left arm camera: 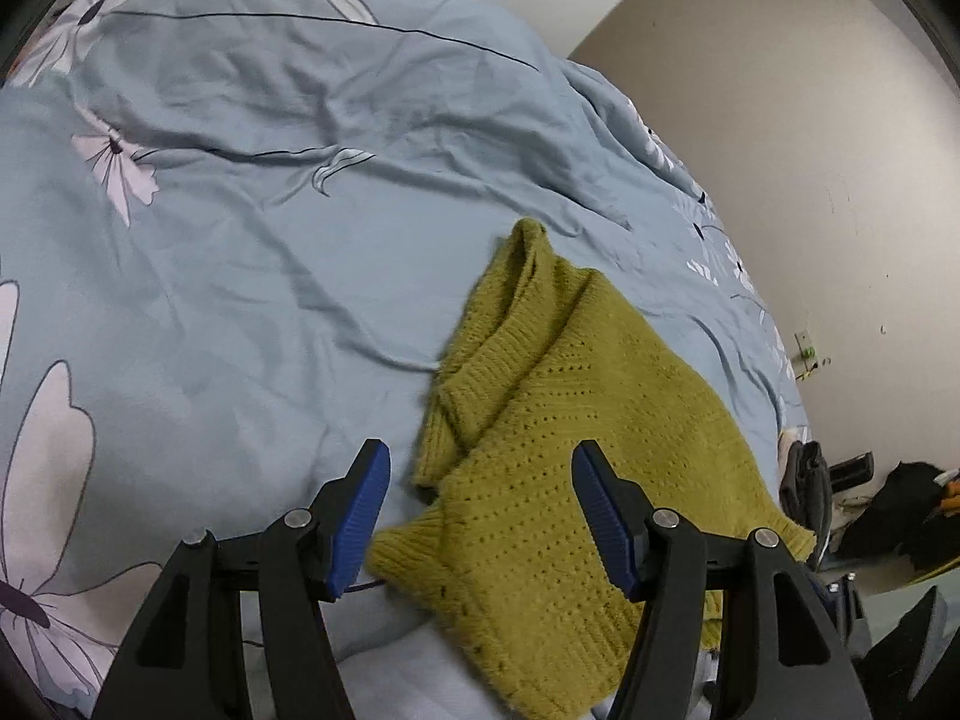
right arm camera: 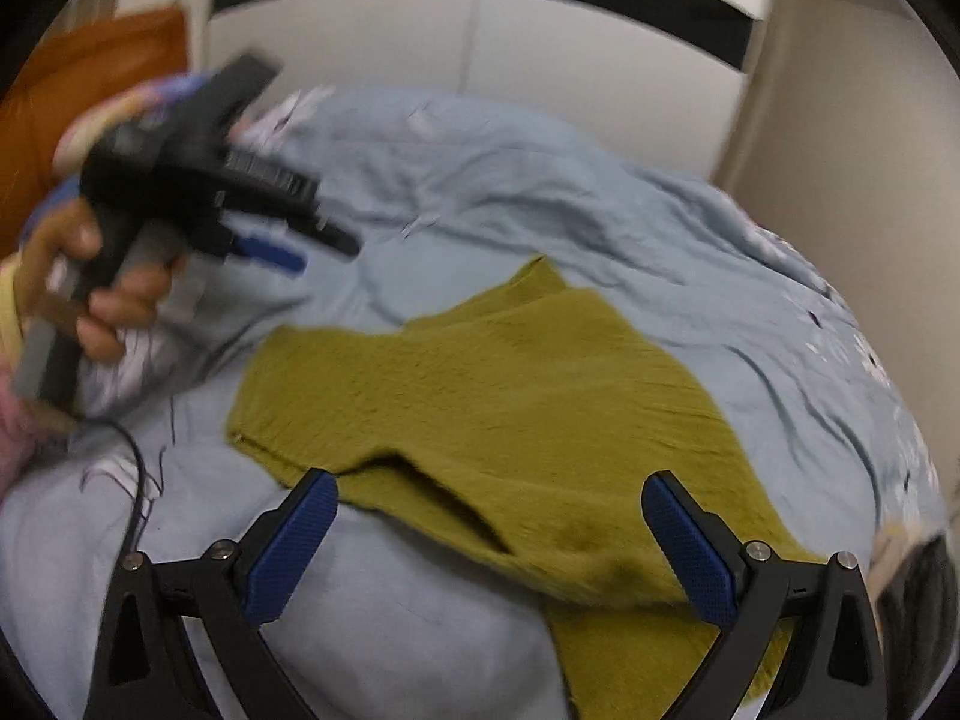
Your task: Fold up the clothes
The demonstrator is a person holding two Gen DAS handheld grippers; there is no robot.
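While both tongs, left gripper (left arm camera: pixel 480 507) and right gripper (right arm camera: pixel 489 531), gape wide and empty above the olive-green knitted sweater (left arm camera: pixel 558 420), its loose knit could snag; a shallow pinch might bunch the crumpled pale-blue floral duvet (left arm camera: pixel 240 240) too.

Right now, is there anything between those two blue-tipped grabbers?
Only bedding. In the right wrist view, bare blue sheet and a corner of the green sweater separate the left gripper from the right gripper.

Black angular plastic left gripper (left arm camera: pixel 480 468) with ribbed blue rubber pads (left arm camera: pixel 360 519) and round silver screws (left arm camera: pixel 298 518) at the finger pivots. Matching black right gripper (right arm camera: pixel 489 498), blue pads dimpled (right arm camera: pixel 690 549), silver screws (right arm camera: pixel 757 550) likewise. Thin black cable (right arm camera: pixel 137 480) trailing below a hand (right arm camera: pixel 114 306); pale yellow sleeve cuff (right arm camera: pixel 7 306) at the wrist.
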